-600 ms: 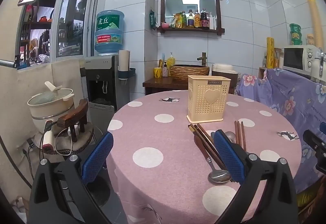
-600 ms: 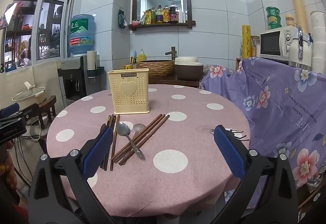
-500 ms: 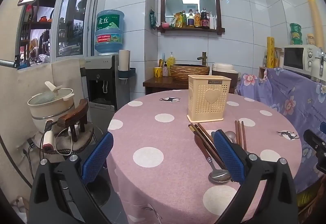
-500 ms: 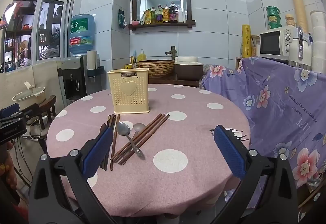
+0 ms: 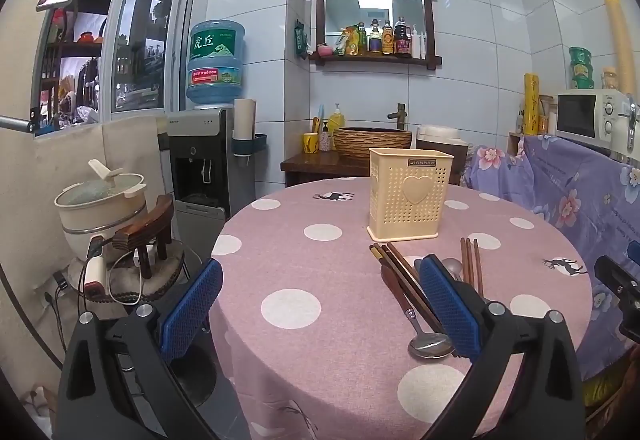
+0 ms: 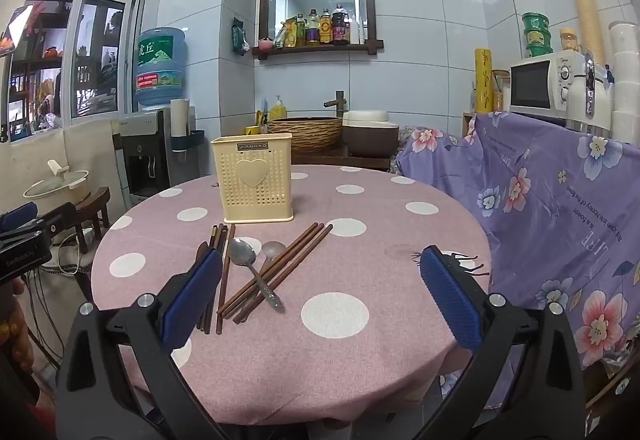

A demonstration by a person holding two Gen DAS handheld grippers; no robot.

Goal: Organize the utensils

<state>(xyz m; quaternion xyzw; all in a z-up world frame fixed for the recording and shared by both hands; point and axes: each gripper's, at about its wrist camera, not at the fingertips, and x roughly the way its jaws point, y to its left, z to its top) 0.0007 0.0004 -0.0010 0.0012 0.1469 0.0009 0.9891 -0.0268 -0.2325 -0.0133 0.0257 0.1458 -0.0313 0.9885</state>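
Note:
A cream perforated utensil holder (image 6: 254,179) with a heart stands upright on the round pink polka-dot table (image 6: 360,232); it also shows in the left wrist view (image 5: 408,195). In front of it lie brown chopsticks (image 6: 280,272) in two bunches and two metal spoons (image 6: 250,264). In the left wrist view a spoon (image 5: 416,324) and chopsticks (image 5: 404,280) lie beside the right finger. My left gripper (image 5: 320,304) is open and empty above the table's near-left edge. My right gripper (image 6: 320,296) is open and empty, just short of the utensils.
A purple floral cloth (image 6: 552,199) covers furniture right of the table, with a microwave (image 6: 548,83) on it. A water dispenser (image 5: 208,155), a pot (image 5: 100,203) on a stool and cables stand left of the table. A basket sink (image 6: 306,133) is behind.

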